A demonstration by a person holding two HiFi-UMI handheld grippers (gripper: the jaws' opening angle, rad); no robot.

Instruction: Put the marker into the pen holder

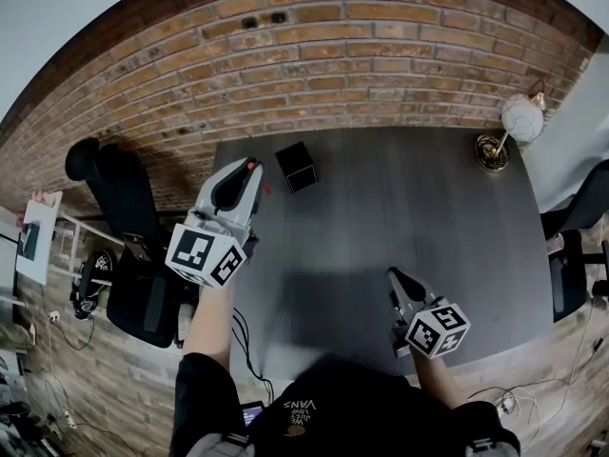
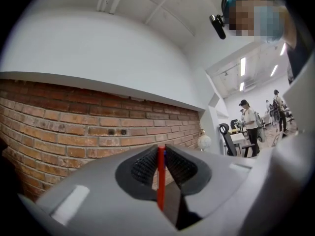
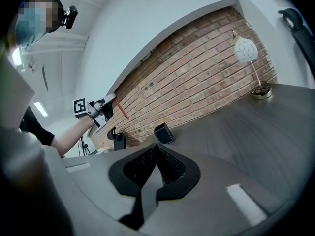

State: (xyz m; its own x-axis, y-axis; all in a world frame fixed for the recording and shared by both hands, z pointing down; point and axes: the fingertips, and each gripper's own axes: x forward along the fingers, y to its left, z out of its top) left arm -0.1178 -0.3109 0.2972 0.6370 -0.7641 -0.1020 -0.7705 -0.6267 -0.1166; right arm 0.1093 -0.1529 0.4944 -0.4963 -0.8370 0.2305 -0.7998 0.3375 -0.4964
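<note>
Carry step: my left tongs (image 1: 252, 168) clamp the marker (image 2: 161, 176) in the air beside the holder (image 1: 297, 166), right tongs (image 1: 393, 276) pinched together empty, and next I'd line up over its mouth and lower.

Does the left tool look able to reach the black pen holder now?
Probably yes: left tool, shut on the red marker, hangs just left of the black box-shaped pen holder; nothing stands between them.
</note>
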